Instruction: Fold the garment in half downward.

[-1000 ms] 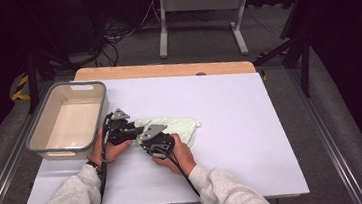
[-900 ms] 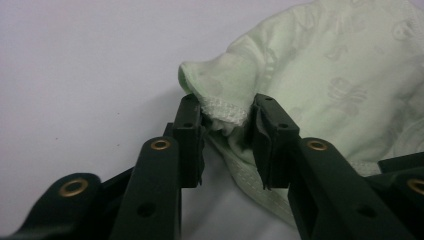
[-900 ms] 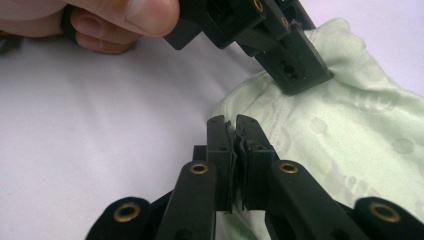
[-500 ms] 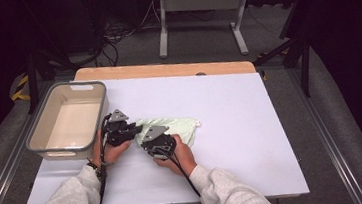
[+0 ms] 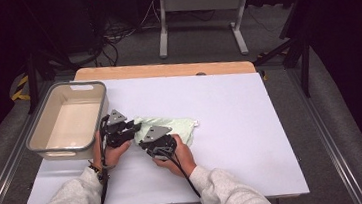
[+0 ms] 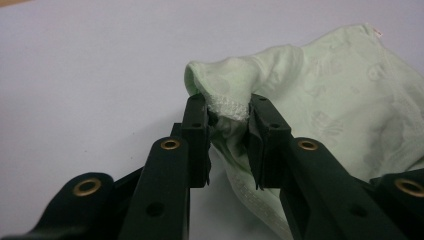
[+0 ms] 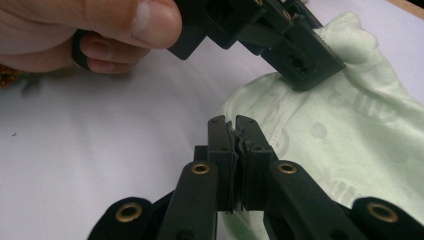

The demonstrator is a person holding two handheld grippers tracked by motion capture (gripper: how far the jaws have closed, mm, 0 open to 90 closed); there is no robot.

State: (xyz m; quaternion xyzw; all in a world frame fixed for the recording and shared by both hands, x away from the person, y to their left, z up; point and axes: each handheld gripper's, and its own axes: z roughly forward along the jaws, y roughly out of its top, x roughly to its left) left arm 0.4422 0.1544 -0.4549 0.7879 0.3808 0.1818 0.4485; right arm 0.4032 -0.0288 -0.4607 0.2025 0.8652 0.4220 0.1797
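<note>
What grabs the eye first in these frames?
The pale green cloth bunched at the middle of the white table, with the left gripper pinching a fold of its hem and the right gripper clamped on its edge. Next, the empty grey bin at the table's left.

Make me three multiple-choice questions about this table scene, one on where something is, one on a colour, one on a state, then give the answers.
1. Where does the grey bin stand?
A. left of the garment
B. right of the garment
C. on the floor

2. What colour is the garment?
A. dark blue
B. pale green
C. red

3. How is the right gripper?
A. wide open above the table
B. shut on the bin's rim
C. shut on the garment's edge

Answers:
1 A: the high view shows the bin at the table's left, beside the hands.
2 B: the cloth is pale green in both gripper views.
3 C: the right gripper view shows its jaws pinching a thin fold of cloth.
</note>
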